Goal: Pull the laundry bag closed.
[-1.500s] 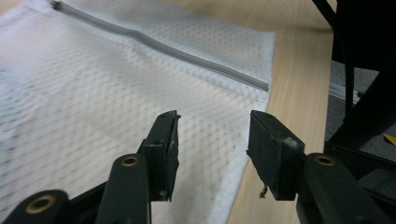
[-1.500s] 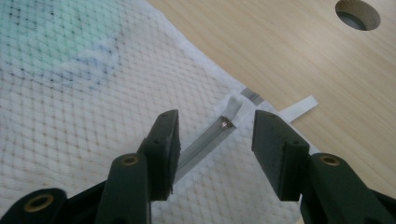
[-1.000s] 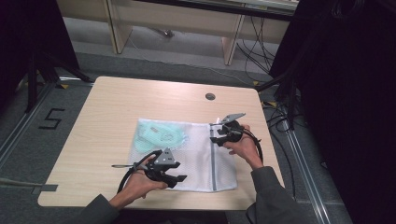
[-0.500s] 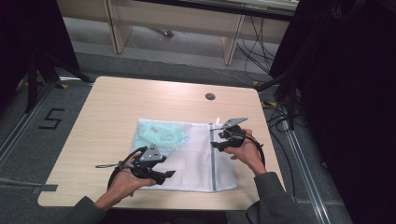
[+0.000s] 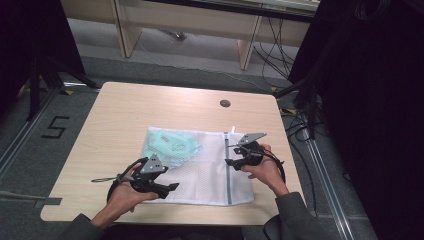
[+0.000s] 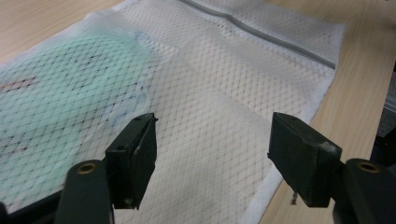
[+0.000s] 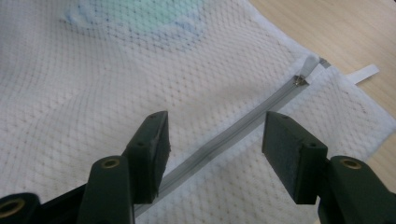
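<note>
**Both grippers free above the mesh bag**

You have the white mesh bag lying flat on the near half of the wooden table, a little right of the middle. Inside it, at its far left part, a mint-green item shows through the net. I cannot tell what this item is.

Your left gripper is over the near left edge of the bag. In the left gripper view its two black jaws stand well apart with only mesh under them, and nothing is clamped. They have just been opening.

Your right gripper is at the right part of the bag, over the grey zipper. In the right gripper view the jaws are also apart, and the zipper line runs between them on the cloth below. The pads do not press on it. These jaws have just been opening too. The white zipper pull is at the far end of the zipper, near a small white loop that sticks out from the bag edge.

On the far side of the table there is a round dark cap, well apart from the bag. Nothing lies between your grippers and the bag. On the floor at the left a number mark is taped, and cables hang beside the right table edge.
</note>
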Motion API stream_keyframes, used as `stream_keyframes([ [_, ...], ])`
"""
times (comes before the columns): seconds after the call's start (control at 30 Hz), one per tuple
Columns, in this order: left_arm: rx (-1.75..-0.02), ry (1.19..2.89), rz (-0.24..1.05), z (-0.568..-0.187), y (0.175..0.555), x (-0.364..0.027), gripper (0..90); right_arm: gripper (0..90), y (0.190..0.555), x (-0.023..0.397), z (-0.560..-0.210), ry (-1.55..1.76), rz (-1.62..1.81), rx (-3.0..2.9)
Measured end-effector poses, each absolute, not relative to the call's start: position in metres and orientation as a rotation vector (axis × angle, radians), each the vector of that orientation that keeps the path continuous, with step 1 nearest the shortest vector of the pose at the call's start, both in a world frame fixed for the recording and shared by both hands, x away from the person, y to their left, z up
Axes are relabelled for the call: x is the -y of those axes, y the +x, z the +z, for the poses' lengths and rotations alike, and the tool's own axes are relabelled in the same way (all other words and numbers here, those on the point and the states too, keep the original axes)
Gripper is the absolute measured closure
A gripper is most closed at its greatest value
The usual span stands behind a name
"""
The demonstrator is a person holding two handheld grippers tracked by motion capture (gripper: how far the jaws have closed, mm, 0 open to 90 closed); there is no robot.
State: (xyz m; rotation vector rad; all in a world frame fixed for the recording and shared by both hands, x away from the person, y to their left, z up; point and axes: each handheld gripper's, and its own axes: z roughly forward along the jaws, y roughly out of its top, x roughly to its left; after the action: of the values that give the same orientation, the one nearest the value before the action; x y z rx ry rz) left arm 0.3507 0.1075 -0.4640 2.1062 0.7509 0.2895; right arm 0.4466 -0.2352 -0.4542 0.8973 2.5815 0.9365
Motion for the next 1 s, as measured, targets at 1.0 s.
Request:
stream_keyframes([
  [1.0, -0.81, 2.094, 0.331, -0.466, 0.338, -0.141, 30.0, 35.6, 0.399, 0.247, -0.467, 0.86, 0.948, -2.593],
])
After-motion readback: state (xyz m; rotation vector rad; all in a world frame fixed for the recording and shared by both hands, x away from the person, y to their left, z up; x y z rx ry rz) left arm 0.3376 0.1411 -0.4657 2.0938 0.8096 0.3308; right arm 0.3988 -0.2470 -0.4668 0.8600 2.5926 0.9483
